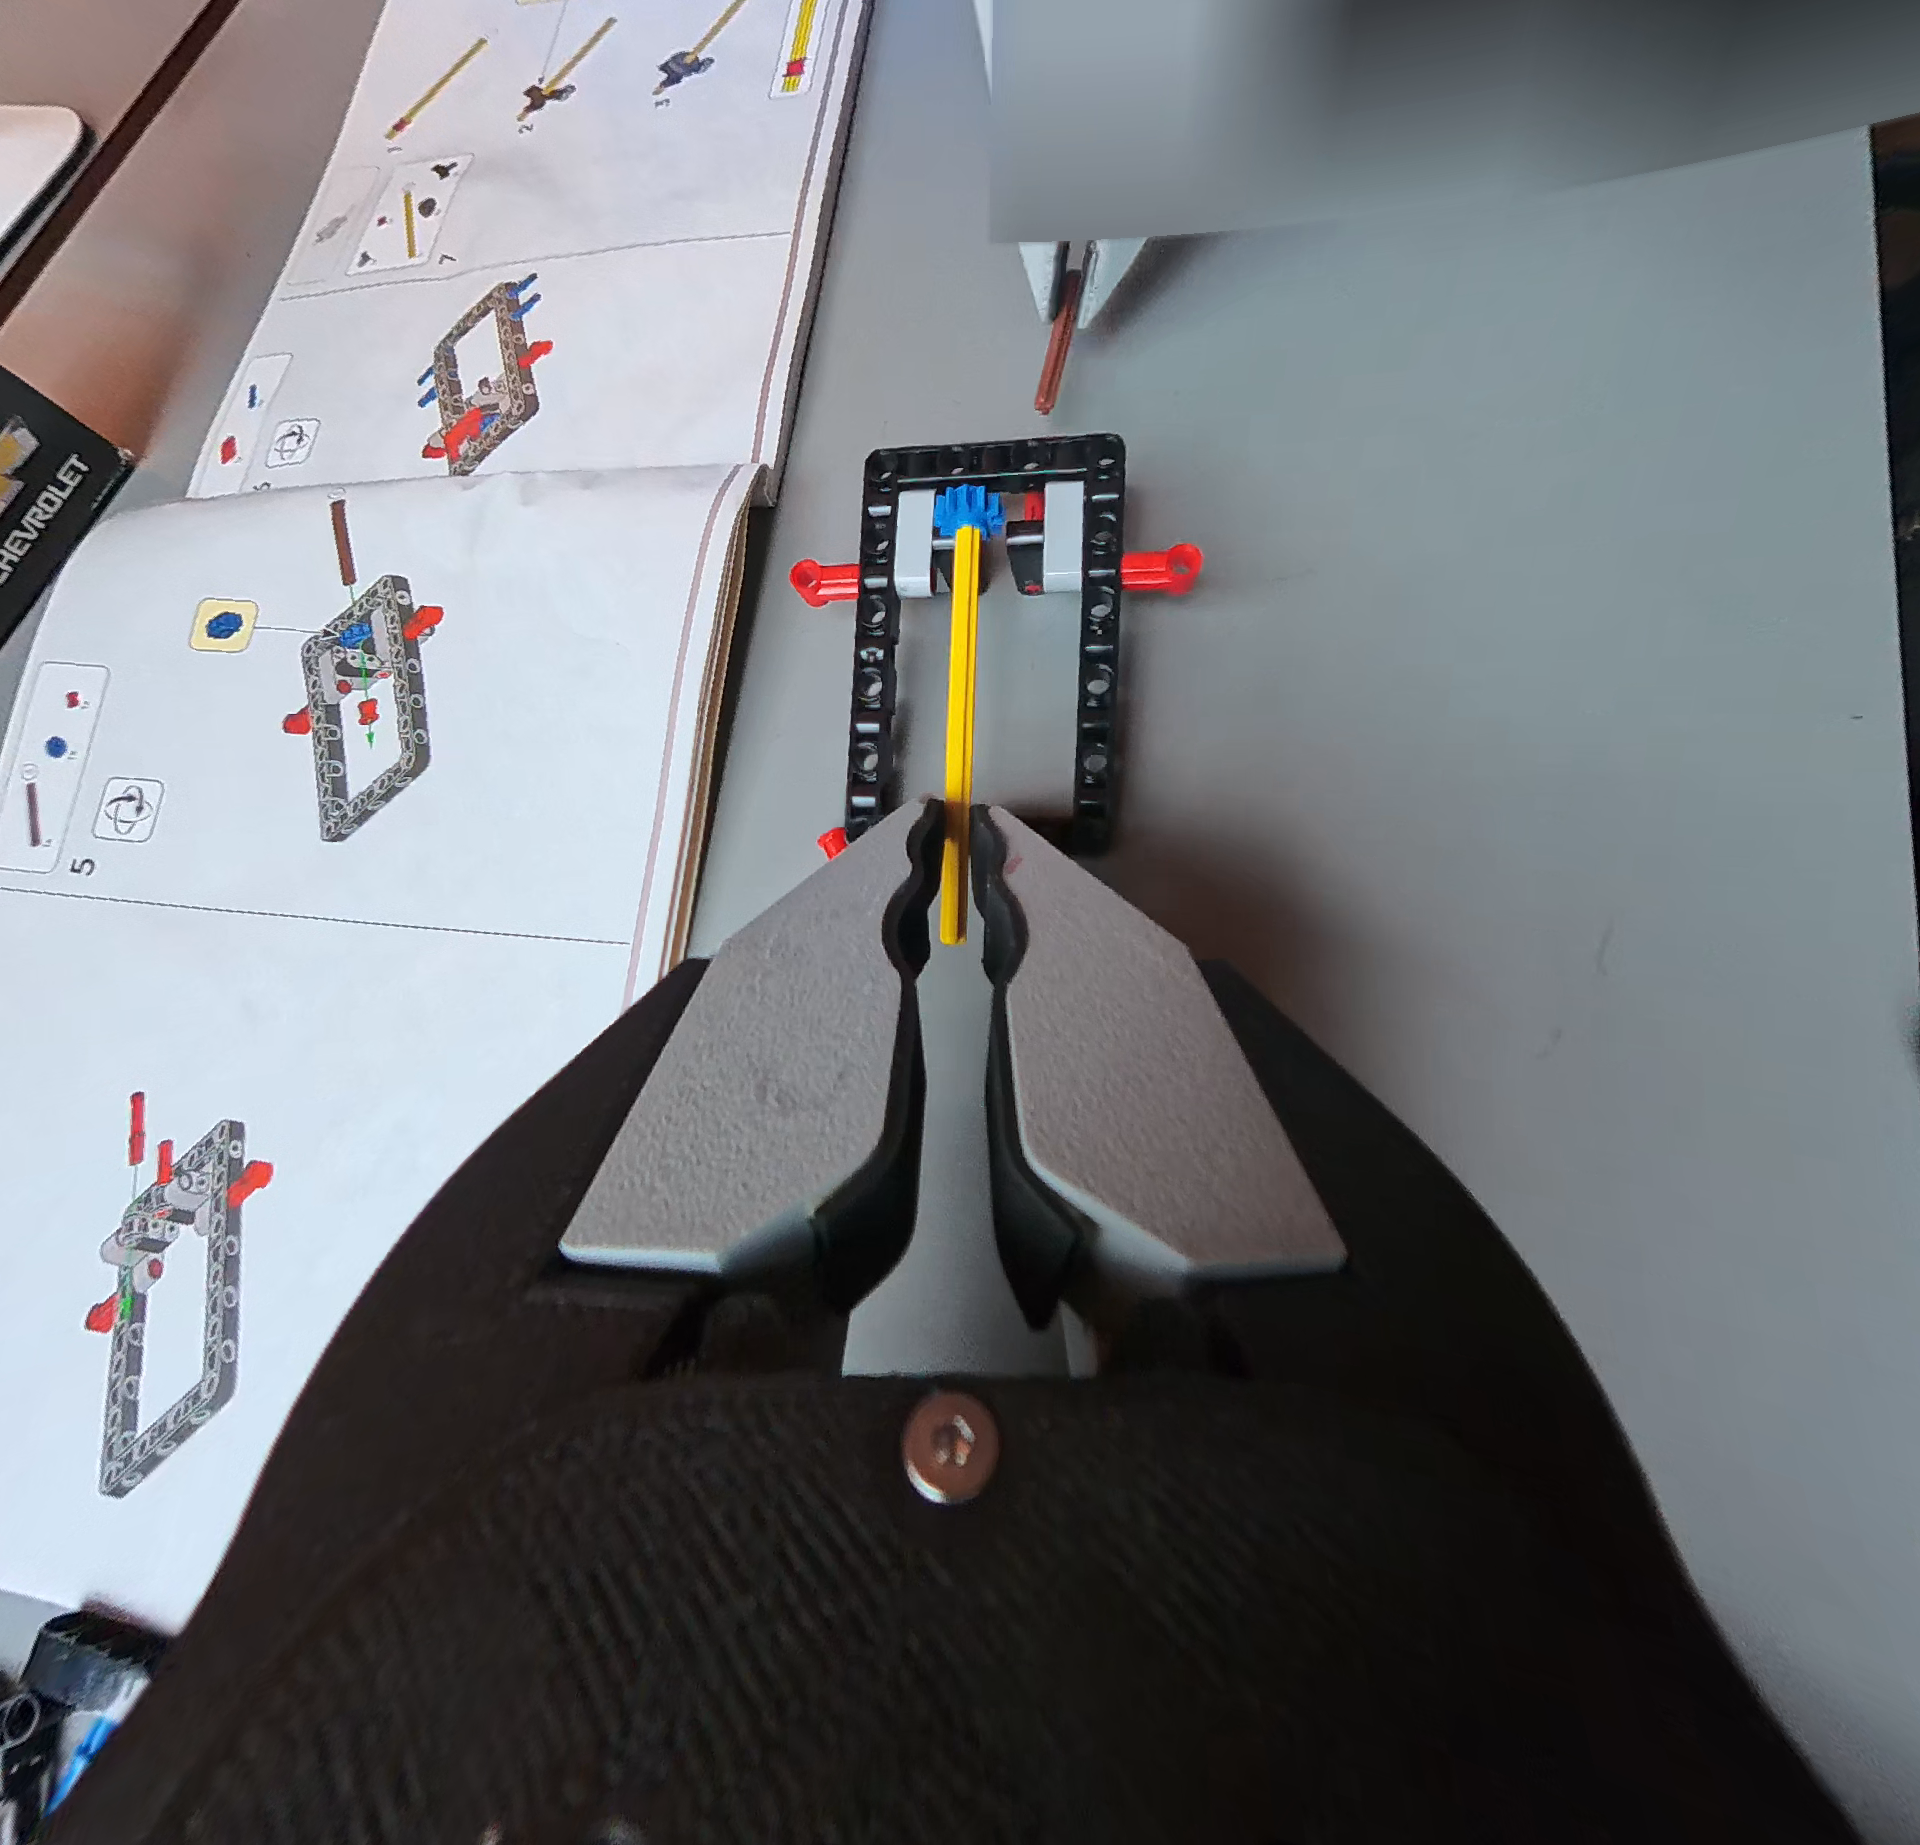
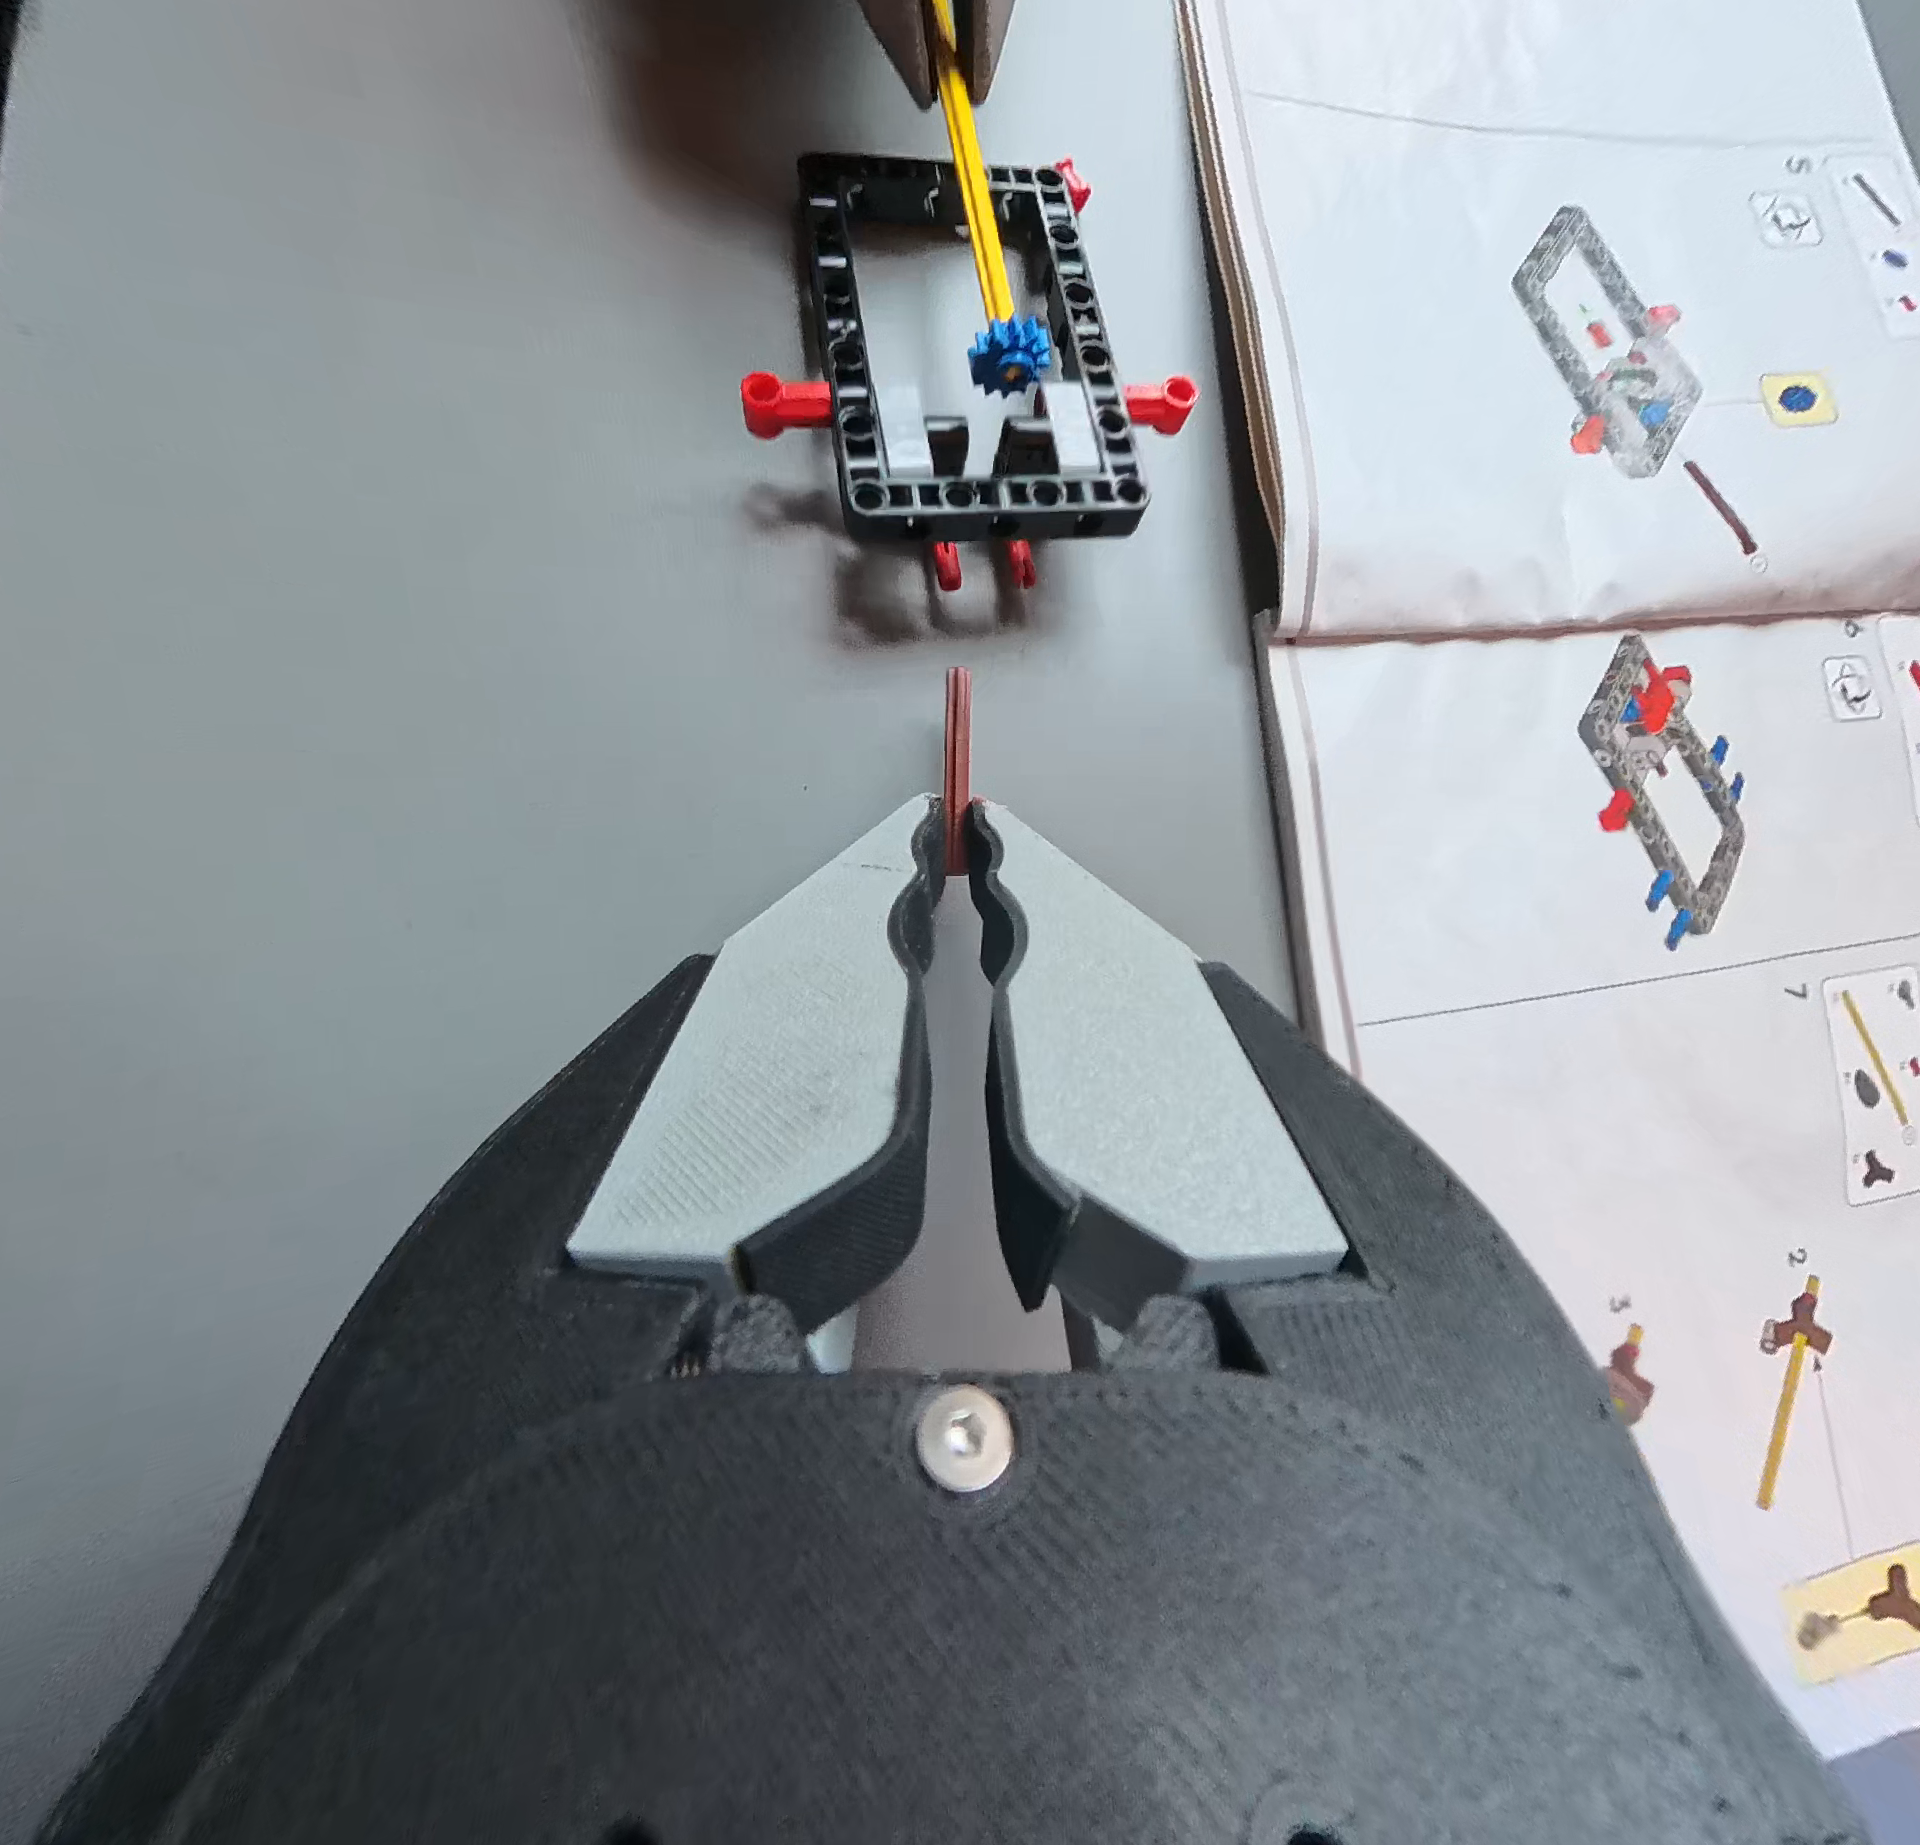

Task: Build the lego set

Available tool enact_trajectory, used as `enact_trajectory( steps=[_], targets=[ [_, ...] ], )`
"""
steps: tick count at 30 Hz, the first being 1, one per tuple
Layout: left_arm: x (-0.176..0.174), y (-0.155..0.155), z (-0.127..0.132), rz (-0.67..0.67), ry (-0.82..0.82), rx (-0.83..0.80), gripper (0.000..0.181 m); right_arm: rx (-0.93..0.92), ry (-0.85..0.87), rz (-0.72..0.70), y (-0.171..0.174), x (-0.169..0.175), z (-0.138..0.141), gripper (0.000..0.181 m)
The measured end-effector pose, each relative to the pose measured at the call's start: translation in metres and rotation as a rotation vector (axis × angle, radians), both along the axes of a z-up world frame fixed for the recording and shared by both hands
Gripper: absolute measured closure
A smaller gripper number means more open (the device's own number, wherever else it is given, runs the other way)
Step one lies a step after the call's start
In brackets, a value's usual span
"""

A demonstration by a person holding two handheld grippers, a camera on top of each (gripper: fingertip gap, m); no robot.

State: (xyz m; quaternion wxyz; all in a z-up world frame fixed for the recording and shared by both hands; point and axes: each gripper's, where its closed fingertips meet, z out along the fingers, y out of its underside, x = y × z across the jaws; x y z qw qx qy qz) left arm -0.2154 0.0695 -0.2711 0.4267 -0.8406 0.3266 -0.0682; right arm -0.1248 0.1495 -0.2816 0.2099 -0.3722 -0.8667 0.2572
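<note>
Still building early on: pinching yellow axle [image 1: 958, 715] with gear [image 1: 966, 510] over frame [image 1: 1101, 652] in left gripper [image 1: 956, 824], clamping brown axle [image 2: 957, 756] in right gripper [image 2: 954, 816], both uninserted.

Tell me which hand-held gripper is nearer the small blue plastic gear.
Left. The left hand-held gripper holds the long yellow plastic axle carrying the small blue plastic gear; the right hand-held gripper is beyond the black rectangular frame.
</note>
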Motion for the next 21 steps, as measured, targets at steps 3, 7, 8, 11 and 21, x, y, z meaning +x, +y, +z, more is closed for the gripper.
enact_trajectory(
  steps=[3, 7, 8, 11, 21],
  targets=[
    [0.000, 0.000, -0.001, -0.009, 0.023, -0.014, 0.179, -0.005, -0.004, 0.023, -0.002, -0.006, 0.008, 0.181],
    [0.002, -0.001, -0.004, -0.022, 0.042, -0.031, 0.178, 0.010, -0.022, 0.053, -0.005, -0.012, 0.012, 0.181],
    [0.003, 0.000, -0.004, -0.024, 0.043, -0.033, 0.178, 0.015, -0.029, 0.058, -0.006, -0.013, 0.011, 0.181],
    [0.005, 0.001, -0.005, -0.033, 0.043, -0.038, 0.178, 0.022, -0.039, 0.067, -0.007, -0.017, 0.011, 0.181],
    [0.011, 0.002, -0.006, -0.043, 0.032, -0.070, 0.179, 0.042, -0.048, 0.079, -0.008, -0.017, 0.012, 0.181]
  ],
)
